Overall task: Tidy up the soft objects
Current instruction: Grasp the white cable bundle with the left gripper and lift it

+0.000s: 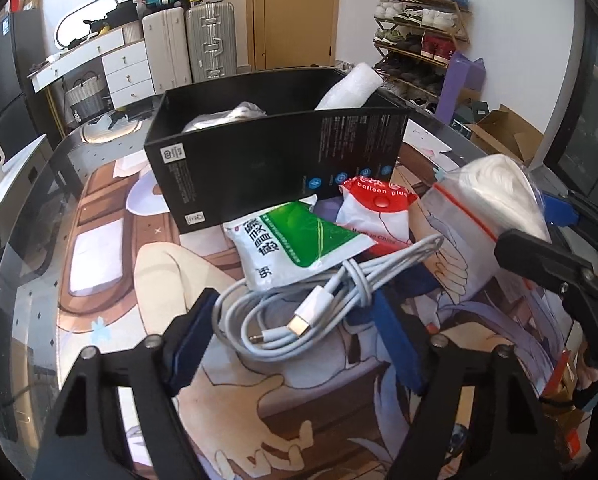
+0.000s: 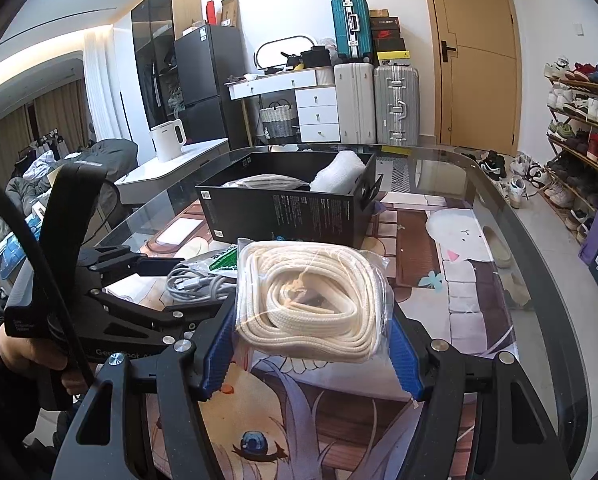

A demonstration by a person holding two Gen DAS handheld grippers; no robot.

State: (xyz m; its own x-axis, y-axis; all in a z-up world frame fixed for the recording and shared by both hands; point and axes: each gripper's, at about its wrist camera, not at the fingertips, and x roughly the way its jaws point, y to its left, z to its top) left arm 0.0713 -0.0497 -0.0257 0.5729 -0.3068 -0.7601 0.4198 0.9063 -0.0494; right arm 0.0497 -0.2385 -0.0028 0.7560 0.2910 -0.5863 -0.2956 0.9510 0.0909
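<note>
Tongs sit low in both views. In the left wrist view, the left tongs [image 1: 295, 332] are partly open around a coiled white cable [image 1: 299, 300] lying on the tabletop [image 1: 111, 280]; the blue pads [image 1: 191, 336] stand on either side of the coil, and I cannot tell if they press on it. Just above the cable, in the middle of the frame, lie a green and white packet [image 1: 295, 240] and a red and white packet [image 1: 373, 208]. Behind them stands a black box [image 1: 259, 160] with a white roll [image 1: 351, 88] and a grey bundle [image 1: 227, 118] inside. In the right wrist view, the right tongs [image 2: 311, 340] squeeze a clear bag of cream rope [image 2: 311, 300] from both sides, in the lower middle of the frame. The bag is lifted a little above the picture mat. A hand [image 2: 27, 356] at the lower left edge grips the handle of the other tool.
</note>
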